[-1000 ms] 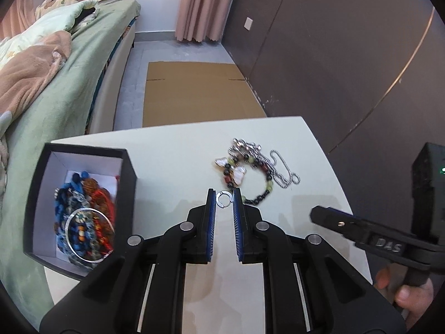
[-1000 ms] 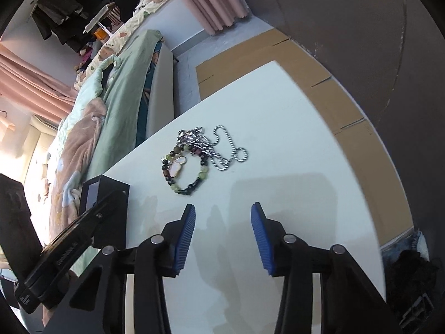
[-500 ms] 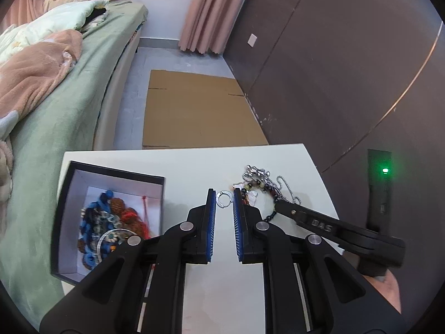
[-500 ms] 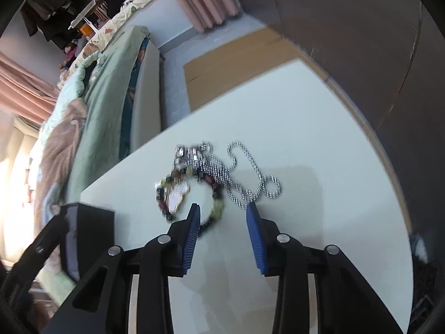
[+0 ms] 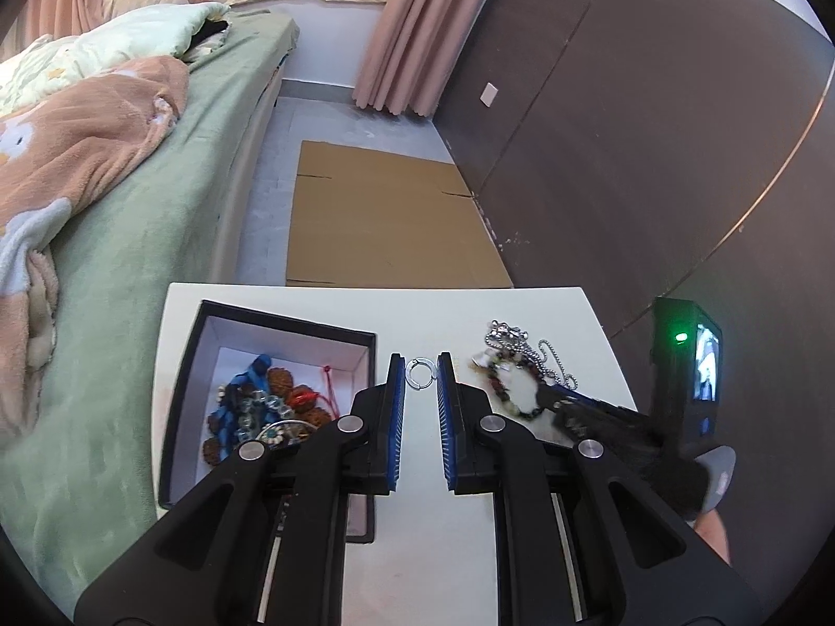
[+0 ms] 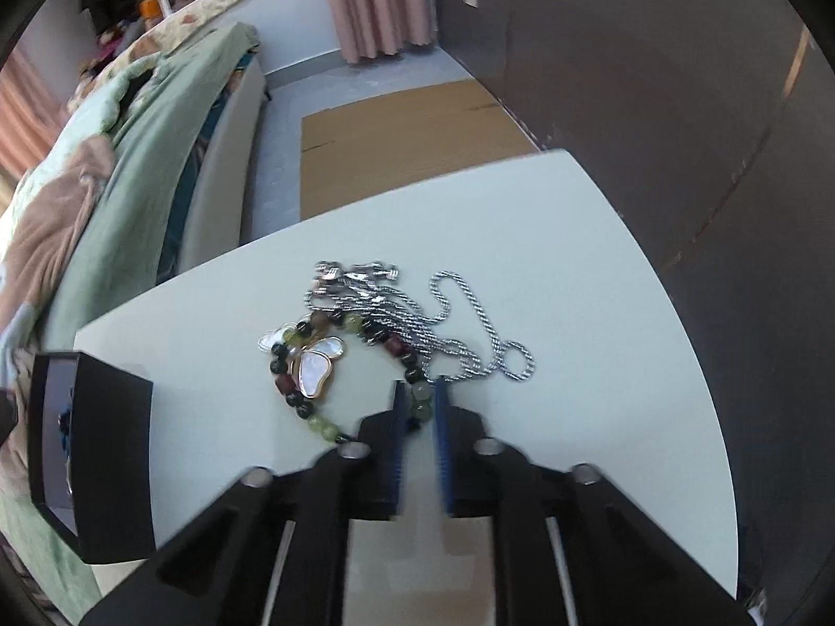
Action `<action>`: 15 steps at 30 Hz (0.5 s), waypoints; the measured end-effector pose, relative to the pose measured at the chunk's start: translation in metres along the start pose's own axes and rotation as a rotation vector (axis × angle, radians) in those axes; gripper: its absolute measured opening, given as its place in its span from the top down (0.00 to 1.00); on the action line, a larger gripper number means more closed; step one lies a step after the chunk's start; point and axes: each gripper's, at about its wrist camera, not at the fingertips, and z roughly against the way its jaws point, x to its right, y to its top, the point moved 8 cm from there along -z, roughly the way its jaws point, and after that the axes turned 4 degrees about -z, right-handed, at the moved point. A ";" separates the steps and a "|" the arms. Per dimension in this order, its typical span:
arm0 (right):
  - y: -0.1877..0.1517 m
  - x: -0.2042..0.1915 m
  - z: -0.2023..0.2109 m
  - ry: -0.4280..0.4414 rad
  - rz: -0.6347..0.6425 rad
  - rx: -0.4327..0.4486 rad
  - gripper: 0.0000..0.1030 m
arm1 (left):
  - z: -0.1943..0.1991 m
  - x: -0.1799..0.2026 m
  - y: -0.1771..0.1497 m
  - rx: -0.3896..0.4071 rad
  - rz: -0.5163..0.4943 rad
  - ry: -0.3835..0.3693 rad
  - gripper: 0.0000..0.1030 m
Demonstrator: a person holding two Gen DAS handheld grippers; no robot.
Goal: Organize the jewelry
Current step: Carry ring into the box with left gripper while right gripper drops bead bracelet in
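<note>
Bedroom, white tabletop [image 5: 522, 313] beside a green-covered bed [image 5: 130, 240]; flattened cardboard [image 5: 386, 219] on the floor beyond, dark wall panels to one side.

Left gripper [image 5: 420, 373]: jaws narrow, pinching a small silver ring [image 5: 420, 374] at the tips, held above the tabletop just beside the near wall of a black box [image 5: 284, 321]. Box is white inside and holds a heap of blue, brown and red beads [image 5: 255, 401].

Right gripper [image 6: 419, 399]: jaws closing, pads already against the green beads of a beaded bracelet [image 6: 334, 360] lying on the tabletop. A butterfly pendant [image 6: 315, 365] sits inside the bracelet's loop. A silver chain [image 6: 443, 323] tangles across its far side.

Left wrist view alone shows the ring and the box's contents. It also catches the right gripper from the side, low over the bracelet, blurred. Right wrist view alone shows the pads on the beads; of the box it shows mainly the dark outer wall.
</note>
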 end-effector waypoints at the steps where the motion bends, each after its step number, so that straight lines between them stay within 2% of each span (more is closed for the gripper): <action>1: -0.001 0.004 0.001 0.018 -0.018 -0.016 0.92 | 0.002 -0.003 0.000 0.001 0.002 0.002 0.87; 7: -0.007 0.016 0.023 0.136 -0.096 -0.015 0.93 | 0.017 -0.021 0.000 0.020 0.036 0.010 0.87; 15: -0.004 -0.003 0.076 0.358 -0.126 0.091 0.93 | 0.022 -0.036 -0.009 0.005 0.077 0.017 0.87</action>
